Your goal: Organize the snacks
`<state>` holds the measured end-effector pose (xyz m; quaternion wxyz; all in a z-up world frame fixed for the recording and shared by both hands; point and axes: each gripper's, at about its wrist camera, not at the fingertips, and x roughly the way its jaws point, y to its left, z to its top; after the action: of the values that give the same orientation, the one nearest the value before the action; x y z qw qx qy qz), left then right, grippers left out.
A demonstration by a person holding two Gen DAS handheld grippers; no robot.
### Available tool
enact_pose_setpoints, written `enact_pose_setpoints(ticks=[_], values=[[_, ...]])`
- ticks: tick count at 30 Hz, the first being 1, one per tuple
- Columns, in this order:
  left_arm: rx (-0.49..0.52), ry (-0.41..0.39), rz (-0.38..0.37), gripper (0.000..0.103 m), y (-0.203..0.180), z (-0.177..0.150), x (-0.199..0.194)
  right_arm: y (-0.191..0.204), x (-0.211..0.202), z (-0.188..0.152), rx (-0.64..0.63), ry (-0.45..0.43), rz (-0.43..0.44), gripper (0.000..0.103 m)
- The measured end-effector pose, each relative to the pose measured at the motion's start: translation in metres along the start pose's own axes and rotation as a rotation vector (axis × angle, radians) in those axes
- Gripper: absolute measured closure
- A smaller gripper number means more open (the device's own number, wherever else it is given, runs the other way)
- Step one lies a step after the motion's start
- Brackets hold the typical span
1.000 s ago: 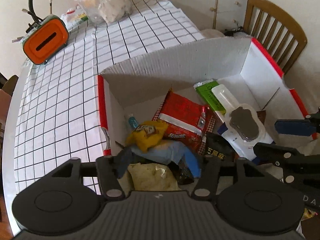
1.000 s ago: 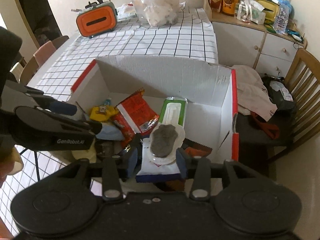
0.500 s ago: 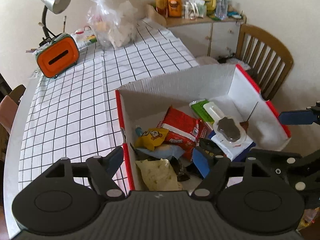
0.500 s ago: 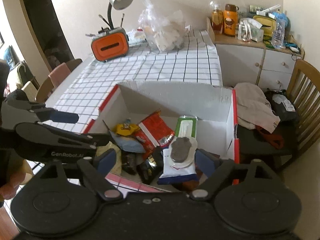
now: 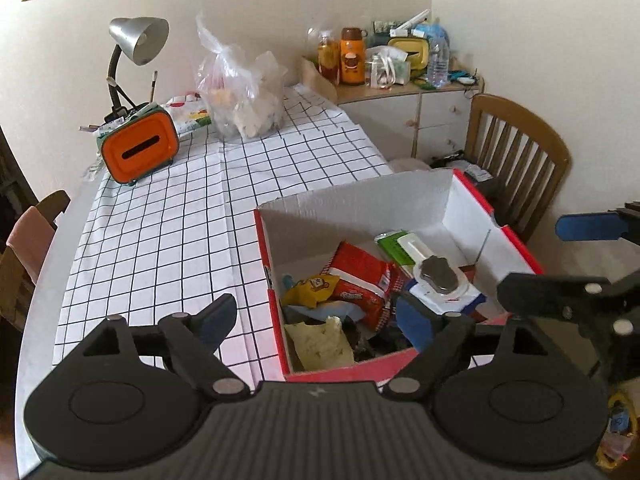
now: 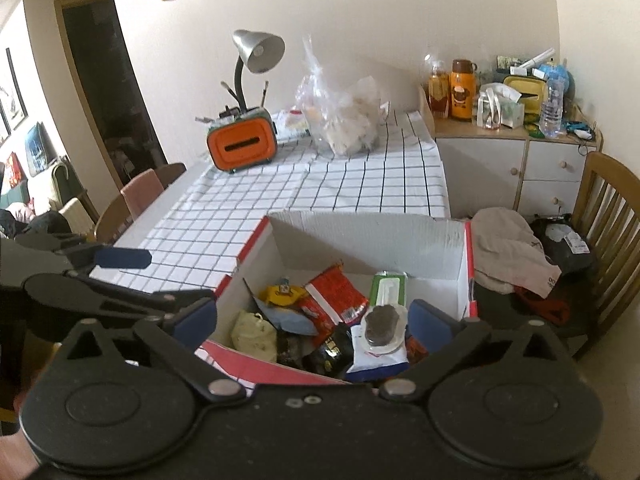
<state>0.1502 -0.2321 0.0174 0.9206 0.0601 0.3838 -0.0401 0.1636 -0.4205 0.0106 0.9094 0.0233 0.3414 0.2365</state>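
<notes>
An open cardboard box (image 5: 360, 208) with a red rim and white walls stands on the checked tablecloth (image 5: 160, 232). In it lie a red packet (image 5: 360, 276), a yellow packet (image 5: 312, 290), a green pack (image 5: 394, 246), a pale bag (image 5: 320, 344) and a white pack with a grey lid (image 5: 440, 280). My left gripper (image 5: 316, 312) hovers above the box's near left corner, jaws opening, nothing between them. My right gripper (image 6: 312, 314) hangs over the box's near edge, jaws opening wide and empty; the white pack (image 6: 380, 340) rests below it.
At the table's far end are an orange tissue holder (image 5: 138, 152), a desk lamp (image 5: 140, 40) and a full plastic bag (image 5: 240, 96). A wooden chair (image 5: 516, 160) stands right of the box with cloth (image 6: 508, 252) on its seat. A cabinet (image 6: 520, 168) carries bottles.
Both grippers have risen and drawn back from the box. The right jaws, earlier close around the white pack, have spread wide and the pack stays in the box. The left jaws widened too.
</notes>
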Motion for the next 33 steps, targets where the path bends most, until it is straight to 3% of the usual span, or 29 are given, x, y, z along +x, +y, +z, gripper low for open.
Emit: enact_pose_setpoints(ticks=[10,18,33], values=[[-0.078,-0.025,-0.031,0.013,0.008,-0.012,-0.025,0.000,-0.014,-0.006,0.042,-0.047,0.013,0.000],[-0.107,-0.048,0.009,0.013,0.011,-0.020,-0.040,0.000,-0.018,-0.009,0.053,-0.053,0.023,0.000],[-0.150,-0.021,0.004,0.013,0.016,-0.024,-0.038,0.001,-0.021,-0.012,0.074,-0.068,0.042,0.000]])
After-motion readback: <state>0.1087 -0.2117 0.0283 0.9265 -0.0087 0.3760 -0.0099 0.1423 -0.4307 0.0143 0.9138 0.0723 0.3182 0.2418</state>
